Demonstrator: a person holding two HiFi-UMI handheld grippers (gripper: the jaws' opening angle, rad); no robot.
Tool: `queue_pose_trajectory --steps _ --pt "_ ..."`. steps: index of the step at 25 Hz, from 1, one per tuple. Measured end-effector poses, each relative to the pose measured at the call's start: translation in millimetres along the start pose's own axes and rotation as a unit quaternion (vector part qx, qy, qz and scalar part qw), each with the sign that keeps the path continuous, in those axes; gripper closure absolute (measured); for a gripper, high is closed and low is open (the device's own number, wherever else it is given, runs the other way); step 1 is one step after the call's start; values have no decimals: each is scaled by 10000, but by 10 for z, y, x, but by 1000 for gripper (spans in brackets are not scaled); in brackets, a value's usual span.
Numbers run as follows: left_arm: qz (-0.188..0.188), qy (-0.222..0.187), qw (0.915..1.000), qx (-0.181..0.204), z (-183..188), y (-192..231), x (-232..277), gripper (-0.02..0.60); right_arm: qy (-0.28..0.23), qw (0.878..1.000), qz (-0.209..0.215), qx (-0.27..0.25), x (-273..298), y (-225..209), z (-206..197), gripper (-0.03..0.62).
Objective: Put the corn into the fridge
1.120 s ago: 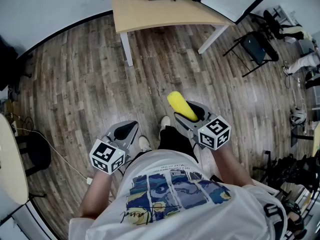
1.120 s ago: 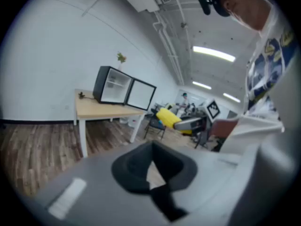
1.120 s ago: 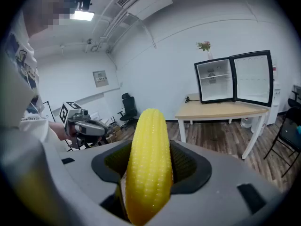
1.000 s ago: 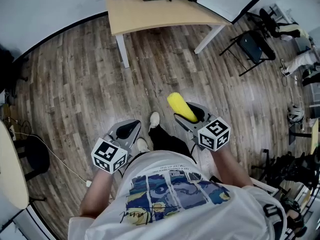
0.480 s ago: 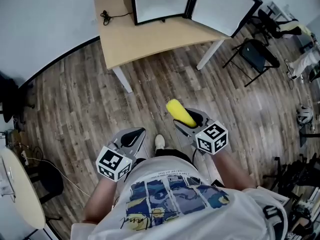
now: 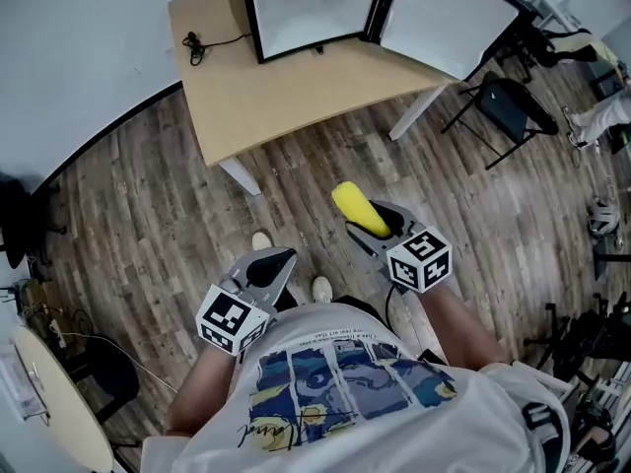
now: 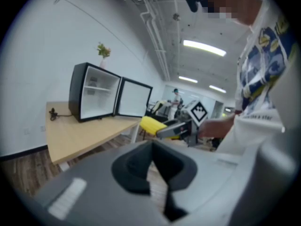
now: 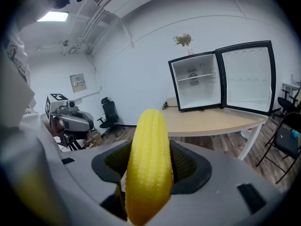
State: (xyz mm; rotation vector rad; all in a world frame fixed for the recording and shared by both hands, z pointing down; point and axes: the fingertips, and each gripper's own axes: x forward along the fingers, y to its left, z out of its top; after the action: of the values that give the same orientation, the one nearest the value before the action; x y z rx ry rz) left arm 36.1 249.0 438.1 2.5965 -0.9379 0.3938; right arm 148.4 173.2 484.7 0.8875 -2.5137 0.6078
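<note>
A yellow corn cob (image 6: pixel 358 211) (image 8: pixel 149 164) (image 7: pixel 151 125) sticks out forward from my right gripper (image 6: pixel 380 231) (image 8: pixel 149 173), whose jaws are shut on it. My left gripper (image 6: pixel 266 268) (image 7: pixel 153 173) is lower left of it, jaws shut with nothing between them. The small black fridge (image 6: pixel 308 3) (image 8: pixel 195 83) (image 7: pixel 93 92) stands on a light wooden table (image 6: pixel 266 82) (image 8: pixel 221 120) (image 7: pixel 77 133) ahead, its door (image 6: pixel 455 18) (image 8: pixel 248 79) (image 7: pixel 134 98) swung open to the right, white shelves showing inside.
I stand on wood-plank floor (image 6: pixel 138 205), a few steps short of the table. A folding black chair (image 6: pixel 501 106) is right of the table. Office chairs and clutter (image 6: pixel 592 225) crowd the right edge. A round pale table (image 6: pixel 59 402) sits at lower left.
The table and the open fridge have come further into the head view as the person walked toward them. Both grippers kept their pose, the corn still held in the right one.
</note>
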Motion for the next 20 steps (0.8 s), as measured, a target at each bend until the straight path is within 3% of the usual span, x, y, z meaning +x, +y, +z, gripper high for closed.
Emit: queue_pose_trajectory --steps 5,10,14,20 --pt "-369 -85 9993 -2 290 665 153 572 -123 9986 -454 243 347 -260 362 344" --pt "-700 -76 9968 386 622 1234 201 572 -191 9948 -904 432 724 -558 731 344" --pt "-1005 -7 9937 497 684 1573 177 572 -251 9885 -1354 625 984 -818 874 344" --pt "-1065 144 9937 328 648 2002 286 572 -147 9850 -1596 645 1405 -1234 1077 344"
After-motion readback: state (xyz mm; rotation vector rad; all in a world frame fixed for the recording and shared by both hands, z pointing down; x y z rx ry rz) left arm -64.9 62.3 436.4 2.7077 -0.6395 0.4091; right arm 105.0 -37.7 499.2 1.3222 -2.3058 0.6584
